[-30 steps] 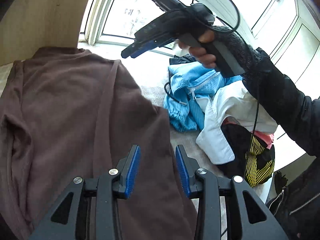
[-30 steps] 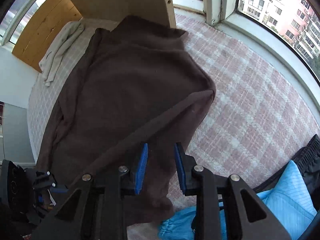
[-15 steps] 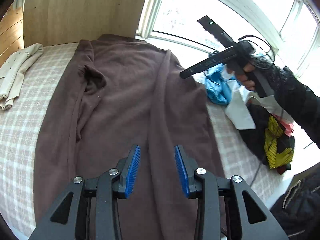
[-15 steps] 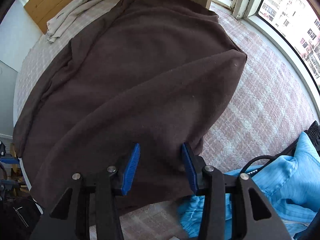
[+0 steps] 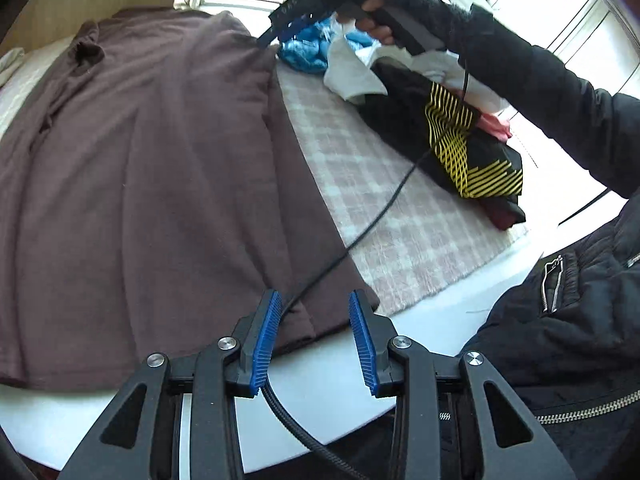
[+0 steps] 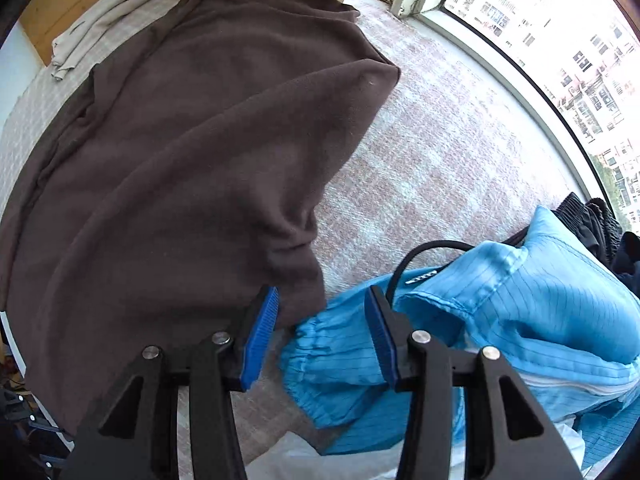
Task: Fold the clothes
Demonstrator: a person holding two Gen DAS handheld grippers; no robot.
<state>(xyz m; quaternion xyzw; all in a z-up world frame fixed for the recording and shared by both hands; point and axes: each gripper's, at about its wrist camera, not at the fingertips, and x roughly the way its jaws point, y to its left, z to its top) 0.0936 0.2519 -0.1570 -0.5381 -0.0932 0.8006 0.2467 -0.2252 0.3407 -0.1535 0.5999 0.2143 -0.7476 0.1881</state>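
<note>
- My left gripper point(image 5: 316, 336) hangs at the bottom of the frame over the near hem of the brown garment point(image 5: 132, 184); jaws parted, nothing between the pads but a black cable point(image 5: 372, 220) running past.
- The brown garment lies spread over the checked bedcover point(image 5: 384, 200), filling the left half of the frame.
- My right gripper point(image 6: 322, 332) has just been opening its jaws; they stand apart, empty, over the garment's edge and a blue jacket cuff point(image 6: 332, 356).
- Upper right, a gloved hand point(image 5: 400, 12) holds that gripper above the clothes pile point(image 5: 460, 136).
</note>
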